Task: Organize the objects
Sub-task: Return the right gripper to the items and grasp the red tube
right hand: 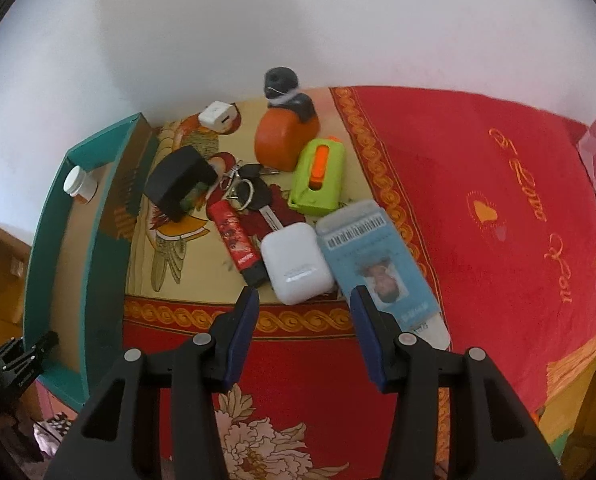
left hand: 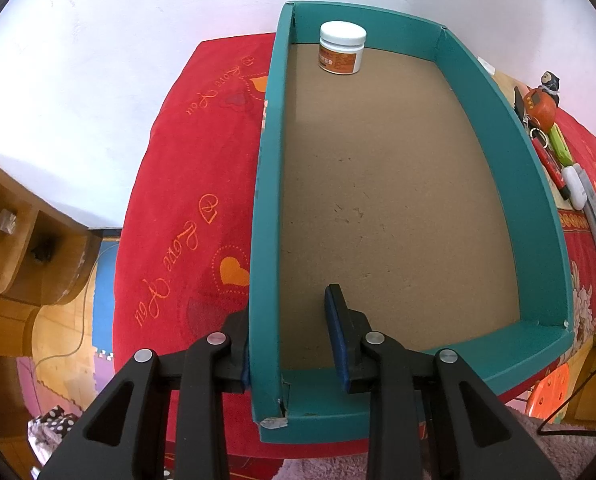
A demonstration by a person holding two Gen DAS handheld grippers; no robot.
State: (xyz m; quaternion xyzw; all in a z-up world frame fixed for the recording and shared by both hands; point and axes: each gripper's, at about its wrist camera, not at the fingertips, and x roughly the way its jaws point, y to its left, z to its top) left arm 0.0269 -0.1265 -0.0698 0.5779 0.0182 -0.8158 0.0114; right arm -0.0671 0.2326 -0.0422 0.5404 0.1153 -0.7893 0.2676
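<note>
A teal box [left hand: 264,208] with a brown floor lies on a red cloth. A white-lidded jar [left hand: 342,48] stands at its far end. My left gripper [left hand: 288,332] straddles the box's near-left wall, one finger outside and one inside, with a gap at the inner side. My right gripper [right hand: 304,300] is open and empty, just short of a white earbud case [right hand: 296,266] and a blue ID card [right hand: 376,264]. Beyond lie a red lighter [right hand: 236,242], keys [right hand: 244,190], a green case [right hand: 318,178], an orange gadget [right hand: 284,140], a black block [right hand: 178,182] and a white charger [right hand: 216,116].
The teal box [right hand: 38,240] with the jar [right hand: 78,186] sits left of the pile in the right wrist view. A white wall rises close behind. A wooden shelf unit [left hand: 22,236] stands lower left. The red cloth [right hand: 498,208] stretches right.
</note>
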